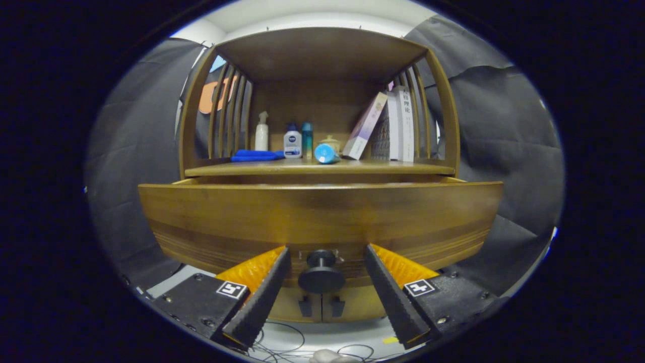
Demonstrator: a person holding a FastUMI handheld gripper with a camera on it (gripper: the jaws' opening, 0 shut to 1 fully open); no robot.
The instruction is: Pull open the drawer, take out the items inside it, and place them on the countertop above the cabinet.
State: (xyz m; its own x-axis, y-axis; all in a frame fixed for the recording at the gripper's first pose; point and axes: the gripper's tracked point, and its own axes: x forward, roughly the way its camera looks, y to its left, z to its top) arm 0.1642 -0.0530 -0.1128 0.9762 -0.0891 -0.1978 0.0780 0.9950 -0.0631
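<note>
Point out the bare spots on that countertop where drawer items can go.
Bare wood runs along the countertop's front edge, widest ahead of the books. The middle is crowded: blue cloth, spray bottle, lotion bottle, blue tube. The gripper is open around the drawer knob.

wooden cabinet (322, 222) with slatted sides; its countertop (322, 168) sits in the upper middle of the frame. resting on it, from left to right: a folded blue cloth (256, 156), a white spray bottle (261, 132), a white-and-blue bottle (293, 141), a teal bottle (307, 134), a blue tube (326, 153) lying on its side, a small lidded pot (331, 141), and leaning books (390, 126).
</note>
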